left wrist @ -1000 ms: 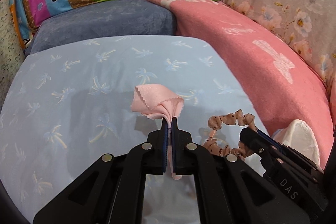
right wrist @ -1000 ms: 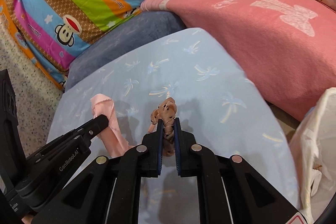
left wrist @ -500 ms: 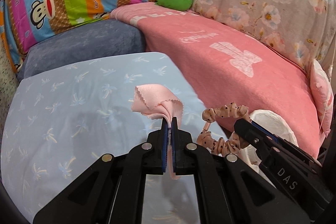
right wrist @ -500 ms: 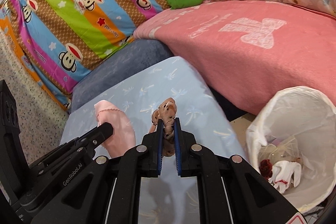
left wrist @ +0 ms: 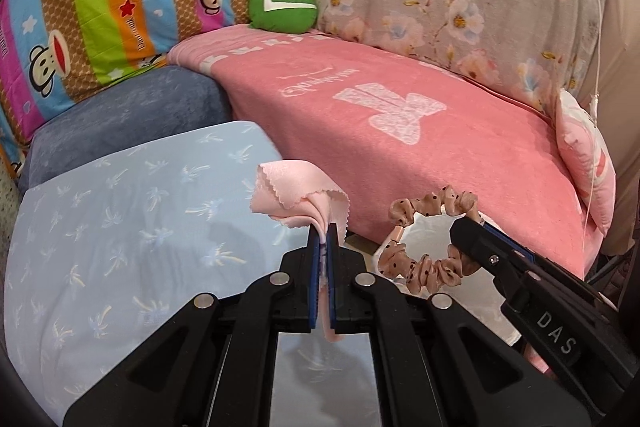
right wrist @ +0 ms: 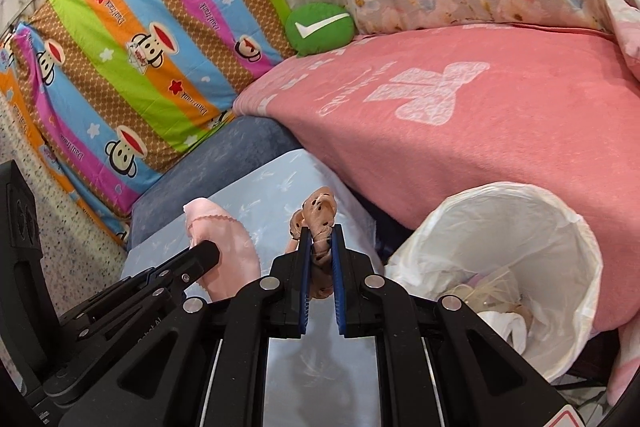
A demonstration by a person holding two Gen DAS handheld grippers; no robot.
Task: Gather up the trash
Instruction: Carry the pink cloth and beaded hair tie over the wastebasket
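Left wrist view: we see our left gripper [left wrist: 324,229] angled down, jaws pinched tight on a pink cloth [left wrist: 298,195] above the edge of the light blue sheet [left wrist: 120,227].
Right wrist view: our right gripper [right wrist: 320,231] tilts down, jaws pinching a dotted scrunchie [right wrist: 318,213] that sticks up between the pads.
Bin: the white-lined trash bin [right wrist: 560,267] sits low right, beside the pink blanket [right wrist: 460,131], with scraps inside.
Change: a second ago both grippers hung over the middle of the sheet; we have since swung toward the bin, now fully in sight.
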